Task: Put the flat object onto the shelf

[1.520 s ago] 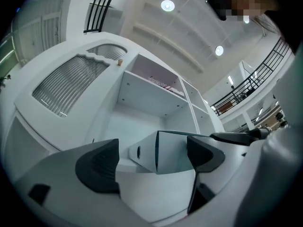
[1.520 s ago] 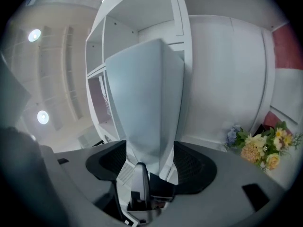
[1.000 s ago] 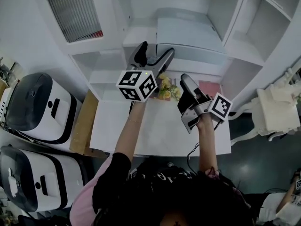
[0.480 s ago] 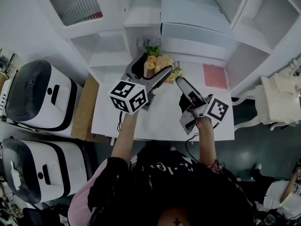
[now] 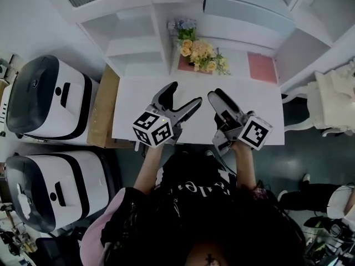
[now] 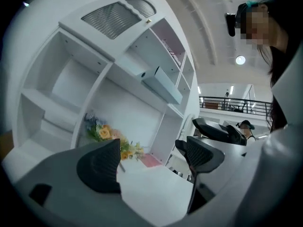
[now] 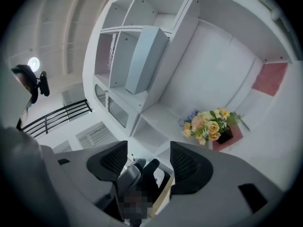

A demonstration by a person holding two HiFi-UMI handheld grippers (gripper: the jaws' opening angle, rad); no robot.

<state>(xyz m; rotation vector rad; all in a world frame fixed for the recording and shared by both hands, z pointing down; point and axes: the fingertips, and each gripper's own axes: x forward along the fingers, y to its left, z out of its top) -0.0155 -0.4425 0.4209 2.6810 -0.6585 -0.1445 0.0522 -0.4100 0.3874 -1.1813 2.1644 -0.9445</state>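
Head view takes in the shelf (image 5: pixel 137 53) first, a white unit of open bays along the far side, with the table (image 5: pixel 138 112) butted against its foot. Both tools hang over the near half of the table. The left hand-held gripper (image 5: pixel 184 95) has its jaws wide apart and nothing between them. The right hand-held gripper (image 5: pixel 217 100) is also parted and empty; its own view shows only the other tool through the gap.

The flat object (image 5: pixel 261 67), a pink square, lies flat at the far right in the low bay of the shelf, well apart from both tools. The task looks barely begun — the step in hand is the reach for it.

The right tool is the nearer and seems the better choice. Lying flush, the square offers no side to pinch, so the jaws should come in low and take its near edge, or draw it toward the table's edge first. The flowers (image 5: pixel 199 51) stand just left of it, so keep the approach to the right.

As for what holds what, a grey-blue box (image 5: pixel 247 7) lies along an upper board. The flowers sit in a reddish pot (image 5: pixel 186 65) in the same low bay. The left bays show nothing inside — any of them would take the square.
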